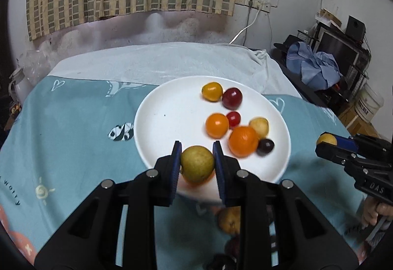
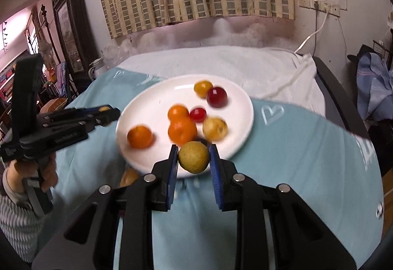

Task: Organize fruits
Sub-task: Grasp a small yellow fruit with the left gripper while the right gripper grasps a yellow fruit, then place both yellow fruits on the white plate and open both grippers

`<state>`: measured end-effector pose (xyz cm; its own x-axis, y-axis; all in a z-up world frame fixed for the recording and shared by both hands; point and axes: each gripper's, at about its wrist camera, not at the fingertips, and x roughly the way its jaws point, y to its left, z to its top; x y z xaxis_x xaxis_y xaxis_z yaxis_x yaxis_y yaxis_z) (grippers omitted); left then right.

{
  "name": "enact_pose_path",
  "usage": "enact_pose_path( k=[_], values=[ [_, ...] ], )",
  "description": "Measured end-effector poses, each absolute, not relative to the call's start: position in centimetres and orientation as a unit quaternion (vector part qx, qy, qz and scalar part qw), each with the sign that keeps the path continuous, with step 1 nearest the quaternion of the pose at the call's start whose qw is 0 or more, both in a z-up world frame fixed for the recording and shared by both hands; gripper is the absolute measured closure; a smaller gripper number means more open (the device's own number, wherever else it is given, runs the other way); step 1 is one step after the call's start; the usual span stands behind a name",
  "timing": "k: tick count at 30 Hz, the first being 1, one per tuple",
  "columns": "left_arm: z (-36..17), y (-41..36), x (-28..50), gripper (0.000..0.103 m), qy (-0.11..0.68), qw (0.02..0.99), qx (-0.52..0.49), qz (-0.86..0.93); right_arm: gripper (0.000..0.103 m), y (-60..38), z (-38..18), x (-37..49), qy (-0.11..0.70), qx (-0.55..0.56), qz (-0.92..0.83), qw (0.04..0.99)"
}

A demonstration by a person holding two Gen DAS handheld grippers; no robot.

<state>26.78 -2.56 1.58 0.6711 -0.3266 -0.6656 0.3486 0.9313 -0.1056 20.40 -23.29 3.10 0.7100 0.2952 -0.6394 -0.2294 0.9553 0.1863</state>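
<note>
1. The white plate [image 1: 172,122] is my landmark: its left half lies bare, while the fruits crowd its right half. Teal cloth [image 1: 73,127] spreads wide to the plate's left, and a white towel [image 1: 159,61] lies behind it.
2. My left gripper [image 1: 197,147] pinches a round, matte yellow-green pear [image 1: 197,163] over the plate's near rim.
3. My right gripper [image 2: 193,148] clamps a second pear [image 2: 194,157] over its near-right rim.
4. On the plate: glossy oranges [image 1: 243,141], a small red tomato [image 1: 233,118], a dark red apple [image 1: 232,97], a pale yellow fruit [image 1: 259,126] and a dark plum [image 1: 266,146].
5. More fruit [image 1: 229,220] lies off the plate's near edge, half hidden behind my left gripper's fingers. Motion blur softens the plate's outline in the right wrist view.
</note>
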Motion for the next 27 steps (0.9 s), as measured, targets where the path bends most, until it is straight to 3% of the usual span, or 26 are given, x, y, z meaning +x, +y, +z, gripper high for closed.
enact_pose_path(
  k=[5, 7, 8, 10, 20, 27],
  values=[
    [-0.6, -3.2, 30.3, 0.076, 0.377, 0.911, 0.000, -0.169, 0.076, -21.1, 1.3, 23.5, 0.351, 0.066, 0.173, 0.918],
    [-1.9, -3.0, 31.2, 0.064, 0.388, 0.908, -0.013, -0.161, 0.068, -20.6, 0.4, 24.1, 0.361, 0.060, 0.172, 0.914],
    [-2.4, -2.8, 31.4, 0.051, 0.392, 0.906, -0.012, -0.159, 0.057, -20.4, 0.0, 24.4, 0.372, 0.053, 0.165, 0.912],
    [-2.6, -2.7, 31.2, 0.048, 0.388, 0.909, 0.001, -0.154, 0.053, -21.2, 0.1, 24.2, 0.363, 0.055, 0.151, 0.918],
    [-1.2, -0.9, 25.4, 0.028, 0.367, 0.920, 0.031, -0.137, 0.046, -25.4, 2.9, 19.5, 0.346, 0.122, 0.133, 0.921],
    [-2.9, -1.1, 17.3, 0.019, 0.362, 0.915, 0.087, -0.156, 0.046, -29.6, 0.2, 15.2, 0.366, 0.223, 0.124, 0.895]
  ],
)
